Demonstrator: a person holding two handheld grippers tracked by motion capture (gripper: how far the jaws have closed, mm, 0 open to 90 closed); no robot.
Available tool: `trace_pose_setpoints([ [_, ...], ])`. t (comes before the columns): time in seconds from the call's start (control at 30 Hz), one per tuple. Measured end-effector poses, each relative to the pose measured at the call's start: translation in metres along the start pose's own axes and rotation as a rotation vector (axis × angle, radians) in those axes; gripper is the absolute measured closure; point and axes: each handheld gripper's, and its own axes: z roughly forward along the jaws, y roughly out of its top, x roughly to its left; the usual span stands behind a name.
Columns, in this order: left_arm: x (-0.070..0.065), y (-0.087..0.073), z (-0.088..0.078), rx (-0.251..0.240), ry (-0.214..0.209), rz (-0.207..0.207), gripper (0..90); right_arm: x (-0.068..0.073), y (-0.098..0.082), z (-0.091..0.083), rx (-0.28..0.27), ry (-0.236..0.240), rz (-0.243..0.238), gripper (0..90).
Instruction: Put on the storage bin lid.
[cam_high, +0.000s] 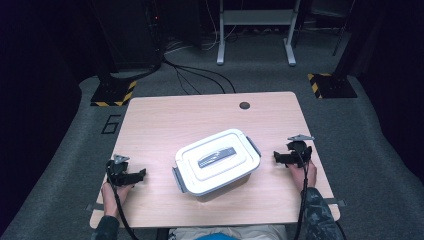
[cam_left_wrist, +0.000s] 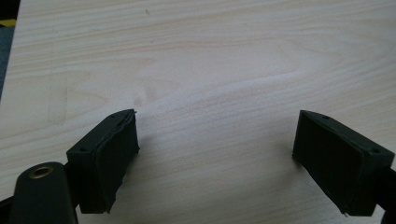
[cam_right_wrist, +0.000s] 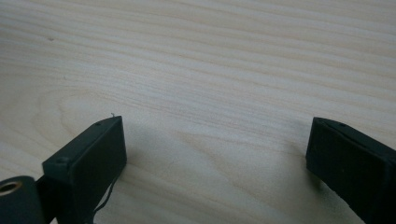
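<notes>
A white lidded box (cam_high: 217, 161) with grey clasps at its two ends lies slantwise in the middle of the wooden table (cam_high: 165, 120); a grey label sits on its lid. My left gripper (cam_high: 140, 174) rests low at the table's left, pointing toward the box and apart from it. In the left gripper view its jaws (cam_left_wrist: 217, 140) stand wide over bare wood. My right gripper (cam_high: 276, 157) sits at the table's right, pointing at the box's right end with a small gap. Its jaws (cam_right_wrist: 217, 144) are open too, nothing between them.
A round cable hole (cam_high: 244, 105) is near the table's far edge. Grey carpet surrounds the table, with black cables (cam_high: 195, 75), two yellow-and-black striped stand bases (cam_high: 114, 93) and a white desk frame (cam_high: 255, 30) beyond it.
</notes>
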Motion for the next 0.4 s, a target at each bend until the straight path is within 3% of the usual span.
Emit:
trace_pose_setpoints([
  [0.1, 0.0014, -0.0053, -0.0016, -0.033, 0.010, -0.007, 13.8, 0.0000, 0.0000, 0.0000, 0.000, 0.000, 0.000, 4.3],
  [0.4, 0.0009, -0.0059, -0.0027, -0.025, 0.018, -0.011, 13.8, 0.0001, -0.0001, -0.0001, 0.000, -0.002, -0.001, 4.3],
])
